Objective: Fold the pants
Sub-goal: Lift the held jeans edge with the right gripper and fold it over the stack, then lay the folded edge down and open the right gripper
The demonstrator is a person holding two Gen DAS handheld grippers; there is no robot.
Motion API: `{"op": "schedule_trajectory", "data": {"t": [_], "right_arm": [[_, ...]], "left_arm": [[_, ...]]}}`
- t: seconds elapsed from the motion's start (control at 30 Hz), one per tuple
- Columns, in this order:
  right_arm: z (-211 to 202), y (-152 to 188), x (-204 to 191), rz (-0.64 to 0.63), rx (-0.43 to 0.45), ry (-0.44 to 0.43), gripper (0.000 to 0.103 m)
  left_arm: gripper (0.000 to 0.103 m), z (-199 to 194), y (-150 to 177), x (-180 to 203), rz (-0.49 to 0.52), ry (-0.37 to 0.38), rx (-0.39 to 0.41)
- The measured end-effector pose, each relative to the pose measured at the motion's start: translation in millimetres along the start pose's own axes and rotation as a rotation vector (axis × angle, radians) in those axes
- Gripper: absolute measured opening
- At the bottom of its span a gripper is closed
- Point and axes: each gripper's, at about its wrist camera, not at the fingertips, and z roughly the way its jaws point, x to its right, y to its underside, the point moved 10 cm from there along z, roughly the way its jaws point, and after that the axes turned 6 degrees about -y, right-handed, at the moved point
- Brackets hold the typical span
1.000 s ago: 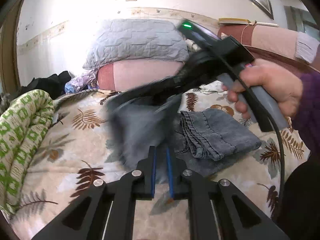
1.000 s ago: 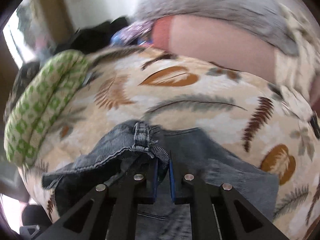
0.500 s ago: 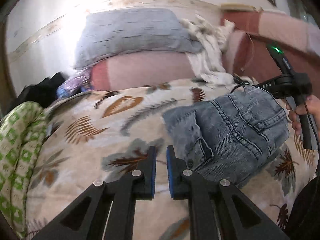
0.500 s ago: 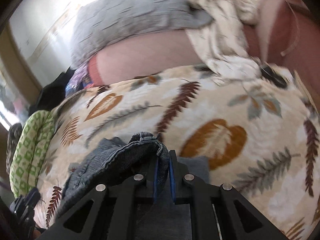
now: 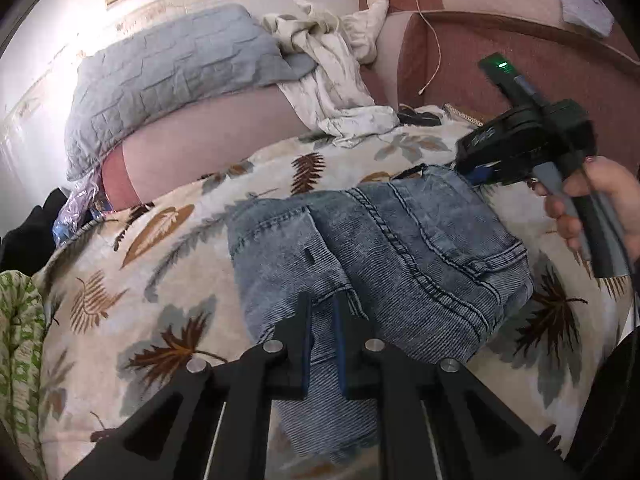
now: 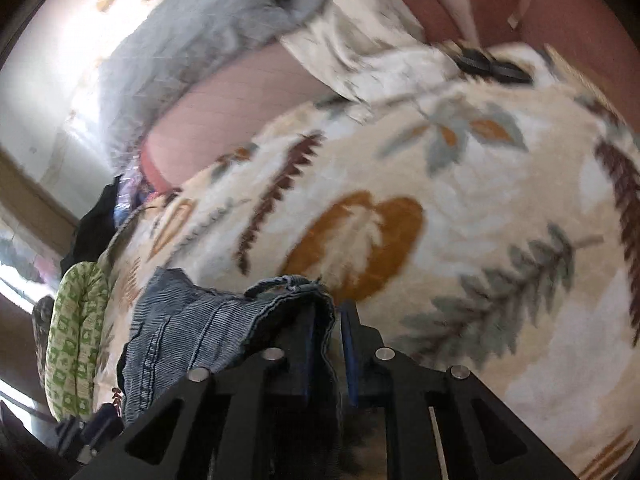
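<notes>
Folded pants (image 5: 380, 264) lie on the bed (image 5: 168, 280); left gripper (image 5: 322, 344) at their near edge, right gripper (image 5: 476, 172) at their far right corner; pillow (image 5: 168, 80) behind.

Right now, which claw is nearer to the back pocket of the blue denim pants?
Right. The right claw grips the blue denim pants at the waistband edge near the back pocket; the left claw sits over the folded leg, farther away.
</notes>
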Motion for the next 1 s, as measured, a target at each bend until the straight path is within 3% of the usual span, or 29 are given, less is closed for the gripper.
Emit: {"op": "schedule_trajectory", "data": {"t": [0.07, 0.17, 0.23, 0.37, 0.43, 0.5, 0.6, 0.8, 1.0], "right_arm": [[-16, -2, 5, 0.009, 0.04, 0.01, 0.048], [-50, -7, -2, -0.028, 0.133, 0.045, 0.057], [-68, -5, -19, -0.05, 0.179, 0.01, 0.063], [-68, 28, -67, -0.099, 0.151, -0.135, 0.063], [-58, 47, -86, -0.069, 0.11, -0.235, 0.063], [-48, 60, -96, -0.049, 0.082, -0.276, 0.063], [-37, 73, -100, -0.065, 0.042, -0.261, 0.063], [-15, 83, -78, -0.032, -0.018, -0.195, 0.063], [6, 92, -43, 0.021, -0.08, -0.136, 0.064]], "left_arm": [[0.009, 4, 2, 3, 0.006, -0.002, -0.008], [0.009, 14, 7, 5, -0.002, 0.002, -0.041], [0.009, 17, 10, 7, 0.002, -0.002, -0.055], [0.01, 4, 4, -1, -0.057, 0.009, -0.039], [0.01, -9, -3, -11, -0.081, -0.011, -0.005], [0.01, -19, -7, -20, -0.103, -0.036, 0.018], [0.01, -21, -6, -25, -0.125, -0.041, 0.005], [0.011, 8, 19, -21, -0.143, -0.041, -0.111], [0.011, 16, 25, -15, -0.115, -0.062, -0.12]]}}
